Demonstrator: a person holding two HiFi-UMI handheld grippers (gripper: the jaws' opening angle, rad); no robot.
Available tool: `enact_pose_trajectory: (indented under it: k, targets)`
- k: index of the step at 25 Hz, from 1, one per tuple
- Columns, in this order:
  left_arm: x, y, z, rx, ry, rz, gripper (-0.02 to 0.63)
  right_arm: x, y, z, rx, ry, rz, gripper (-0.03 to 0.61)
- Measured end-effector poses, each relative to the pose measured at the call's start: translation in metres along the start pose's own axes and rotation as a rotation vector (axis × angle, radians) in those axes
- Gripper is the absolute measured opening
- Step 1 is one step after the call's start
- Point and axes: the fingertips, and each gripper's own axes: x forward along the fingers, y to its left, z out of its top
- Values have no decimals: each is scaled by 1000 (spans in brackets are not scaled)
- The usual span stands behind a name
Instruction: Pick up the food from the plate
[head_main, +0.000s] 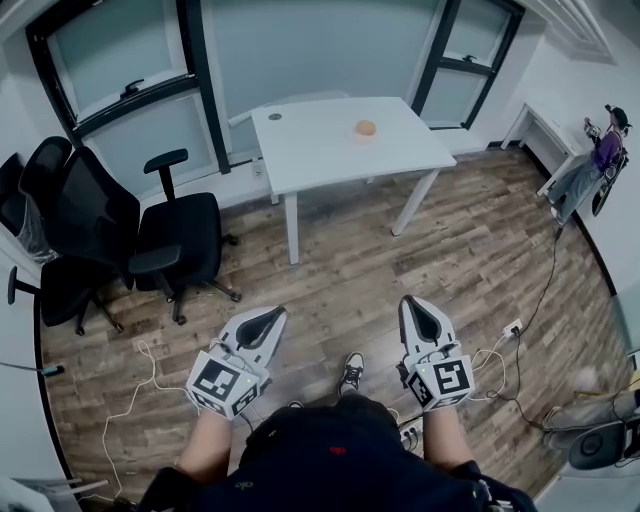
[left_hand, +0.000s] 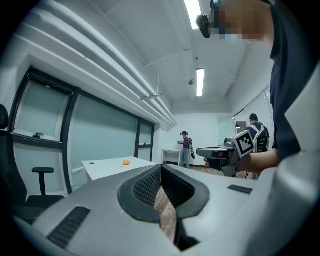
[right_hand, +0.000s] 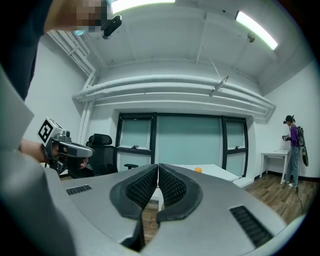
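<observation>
An orange piece of food (head_main: 365, 127) lies on a small plate on the white table (head_main: 330, 150) across the room. It also shows as a small orange dot in the left gripper view (left_hand: 126, 162) and the right gripper view (right_hand: 198, 170). My left gripper (head_main: 270, 318) and right gripper (head_main: 413, 305) are held low in front of my body, well short of the table. Both have their jaws shut with nothing between them (left_hand: 161, 172) (right_hand: 158, 170).
Two black office chairs (head_main: 175, 240) stand left of the table by the windows. Cables (head_main: 150, 375) trail over the wooden floor. A person (head_main: 590, 170) stands at the far right beside another white table (head_main: 540, 130).
</observation>
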Motion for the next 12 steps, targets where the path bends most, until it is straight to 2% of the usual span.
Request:
enact_pose_trajectory:
  k: [5,12]
  targets:
    - [58,24,9,6,1,10,23,46,-48,-2,24,-4,26,25]
    - [171,39,27,26,17,-3,23,104,-149,-2,31,11,18,25]
